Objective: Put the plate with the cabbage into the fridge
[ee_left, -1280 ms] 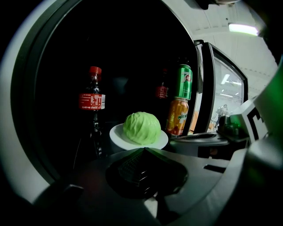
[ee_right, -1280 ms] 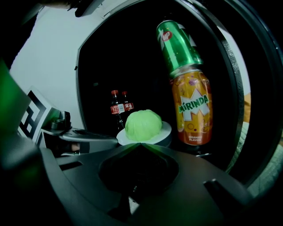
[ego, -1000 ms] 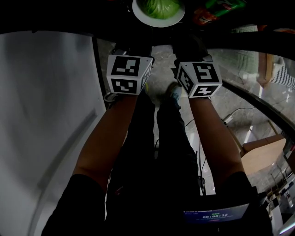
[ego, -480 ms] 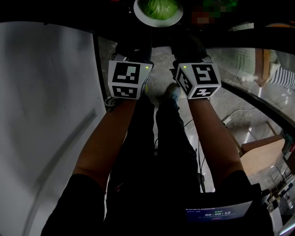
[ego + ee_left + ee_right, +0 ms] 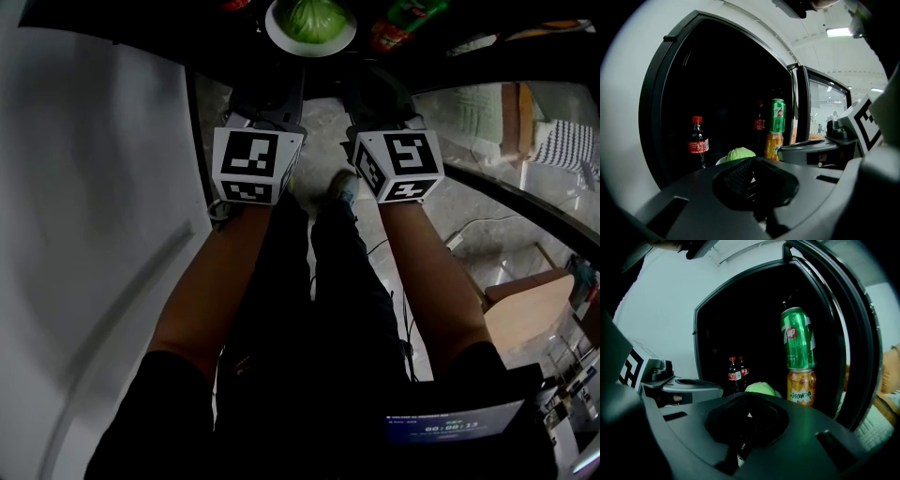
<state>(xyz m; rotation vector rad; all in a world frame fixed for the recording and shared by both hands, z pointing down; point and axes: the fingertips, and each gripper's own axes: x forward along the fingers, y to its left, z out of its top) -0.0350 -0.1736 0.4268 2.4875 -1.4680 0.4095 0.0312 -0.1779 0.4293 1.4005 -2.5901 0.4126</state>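
Nearest the person, the left gripper (image 5: 748, 177) and the right gripper (image 5: 746, 414) sit side by side. Each has its jaws pinched to a sliver with a speck of white showing between the pads, which reads as both being clamped on the near rim of the plate (image 5: 309, 52). Just beyond the jaws the plate carries the cabbage (image 5: 317, 17), a pale green rounded head. The plate is already within the dark opening of the fridge (image 5: 650, 117), though whether it rests on a shelf cannot be told. The plate looks stiff and smooth, so probably slippery in the pads and liable to chip. The cabbage lies loose and would likely roll if the plate tipped, and its weight sits ahead of the grip, levering down on the rim. Two holds spaced along the near rim, kept level, seem the sound way to carry it. Farther in stand a cola bottle (image 5: 697, 143) and, to the right, a green can (image 5: 798, 338) stacked on an orange can (image 5: 801, 387).
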